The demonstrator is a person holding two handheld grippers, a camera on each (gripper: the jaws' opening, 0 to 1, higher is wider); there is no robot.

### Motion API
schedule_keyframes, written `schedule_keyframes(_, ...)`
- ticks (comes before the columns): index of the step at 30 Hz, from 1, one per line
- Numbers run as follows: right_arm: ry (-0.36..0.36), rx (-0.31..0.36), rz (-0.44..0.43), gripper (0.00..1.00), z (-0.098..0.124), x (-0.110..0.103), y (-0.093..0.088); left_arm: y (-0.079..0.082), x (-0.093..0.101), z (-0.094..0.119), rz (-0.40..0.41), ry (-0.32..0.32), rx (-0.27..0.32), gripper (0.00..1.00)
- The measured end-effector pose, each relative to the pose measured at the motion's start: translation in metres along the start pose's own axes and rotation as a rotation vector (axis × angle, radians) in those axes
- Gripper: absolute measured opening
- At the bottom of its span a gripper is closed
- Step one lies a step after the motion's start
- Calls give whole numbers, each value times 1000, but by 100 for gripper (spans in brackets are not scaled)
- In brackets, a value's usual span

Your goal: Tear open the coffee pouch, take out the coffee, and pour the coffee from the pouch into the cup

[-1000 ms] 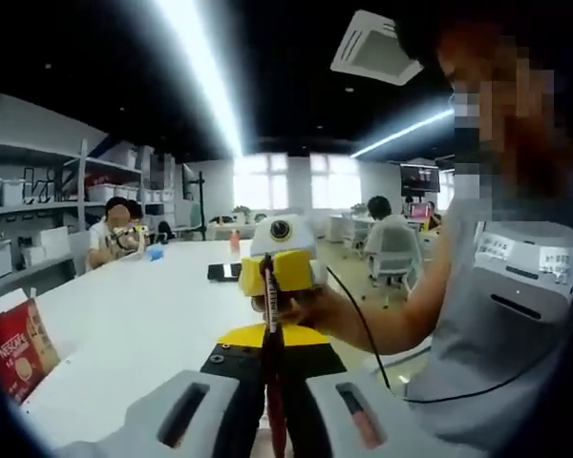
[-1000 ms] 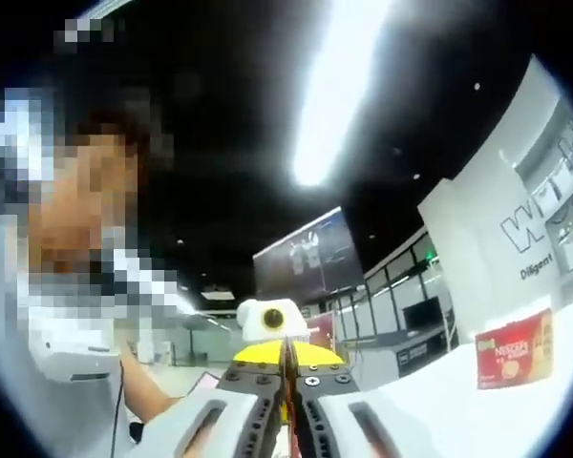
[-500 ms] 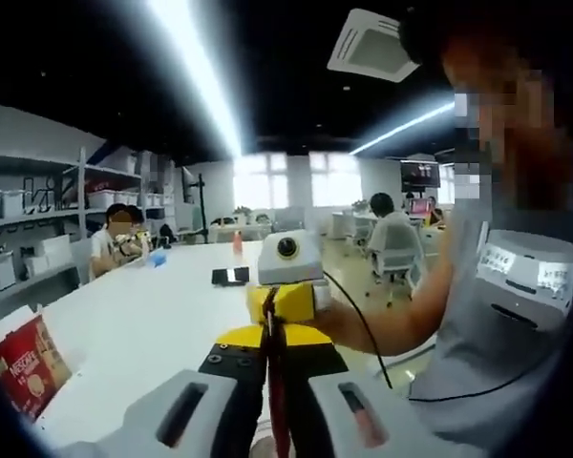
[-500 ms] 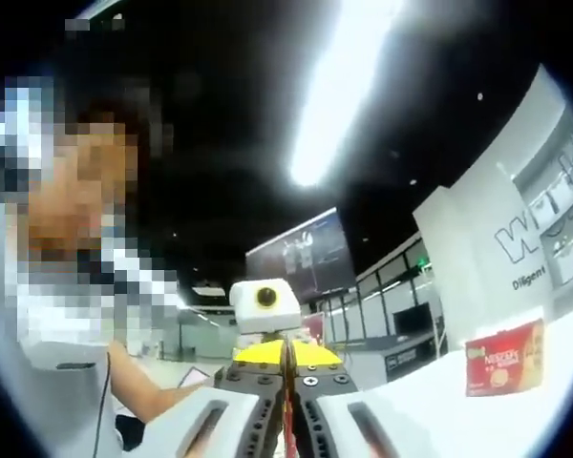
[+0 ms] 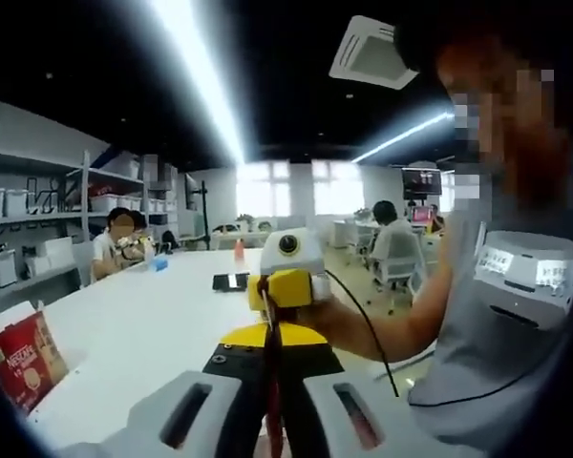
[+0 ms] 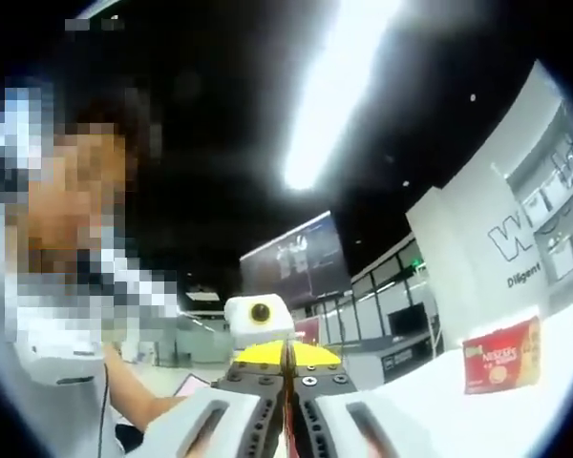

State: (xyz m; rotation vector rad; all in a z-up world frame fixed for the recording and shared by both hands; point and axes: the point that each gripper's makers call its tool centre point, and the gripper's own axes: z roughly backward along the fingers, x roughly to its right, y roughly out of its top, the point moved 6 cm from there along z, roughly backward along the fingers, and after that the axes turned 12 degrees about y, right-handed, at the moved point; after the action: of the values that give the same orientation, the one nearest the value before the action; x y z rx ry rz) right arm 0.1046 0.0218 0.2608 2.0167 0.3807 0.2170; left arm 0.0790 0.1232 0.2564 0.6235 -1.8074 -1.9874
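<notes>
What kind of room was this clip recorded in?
Probably an open-plan office or lab: a long white table with people seated further along it, storage shelves holding bins along one wall, and a wall-mounted screen under strip ceiling lights.

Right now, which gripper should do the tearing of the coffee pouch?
Probably right. Both grippers are shut on the coffee pouch, facing each other. The right gripper pinches its far end in open air, so it could twist away while the left gripper holds steady.
</notes>
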Motion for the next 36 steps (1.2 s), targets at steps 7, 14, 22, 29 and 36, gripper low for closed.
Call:
schedule_keyframes(7,-17,3,6,0,2,1,4,-21,-1,4,18,8,-26,4)
schedule_keyframes(14,-29,11,18,0,6,2,8,-40,-1,8,23,27,-58,4)
schedule_keyframes(22,-29,14,30,0,9,1,10,-51,1,12,40,34,-66,4)
schedule_keyframes(29,-32,21,41,0,10,0,13,-60,0,16,42,51,-74,4)
schedule_keyframes(36,-37,26,39,0,9,1,9,-68,-1,24,80,47,-59,4)
